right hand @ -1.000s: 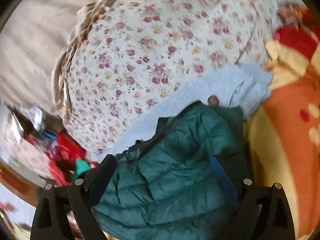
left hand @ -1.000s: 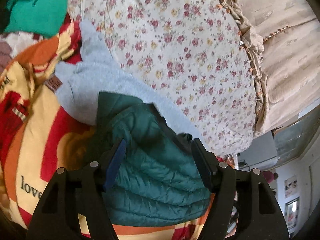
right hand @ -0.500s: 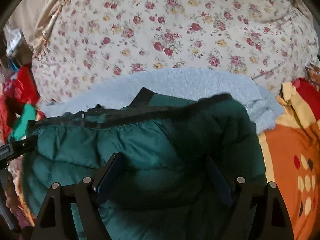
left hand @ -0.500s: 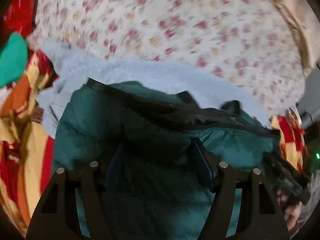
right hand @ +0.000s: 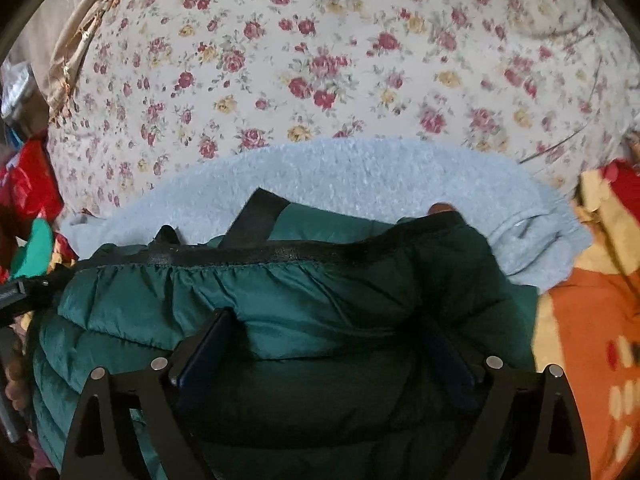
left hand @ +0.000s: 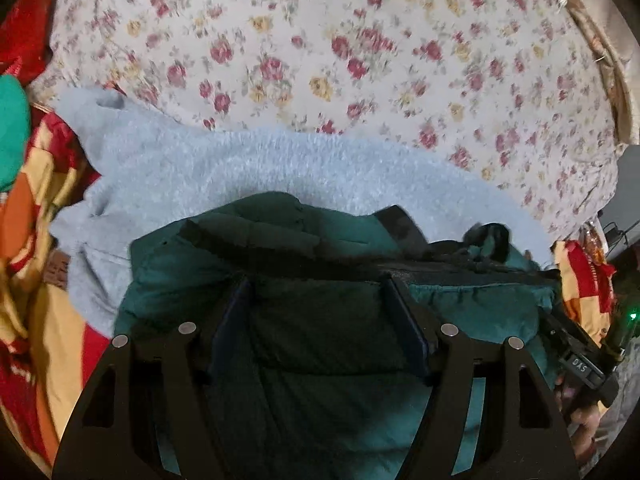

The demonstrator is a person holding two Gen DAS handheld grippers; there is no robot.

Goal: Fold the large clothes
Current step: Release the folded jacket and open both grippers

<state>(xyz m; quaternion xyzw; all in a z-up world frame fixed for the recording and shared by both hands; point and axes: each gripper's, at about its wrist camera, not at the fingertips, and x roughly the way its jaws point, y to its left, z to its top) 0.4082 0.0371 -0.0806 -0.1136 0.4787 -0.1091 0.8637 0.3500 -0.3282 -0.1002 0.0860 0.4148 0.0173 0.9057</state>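
A floral sheet [left hand: 320, 60] covers the bed. The green jacket [left hand: 320, 320], carried lower since a second ago, now lies over a blue fleece [left hand: 240, 168]. Left gripper [left hand: 316, 308] and right gripper [right hand: 324, 340], the right's jaws just reopened wide, each clamp a padded fold; laying-out appears underway.

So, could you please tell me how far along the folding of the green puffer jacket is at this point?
Done: the green puffer jacket is bunched into a thick bundle, lying over the pale blue fleece on the floral sheet. In hand: the left hand-held gripper and right hand-held gripper each straddle its padding. Left: whether the fold is finished cannot be told; red and orange fabrics lie unfolded alongside.
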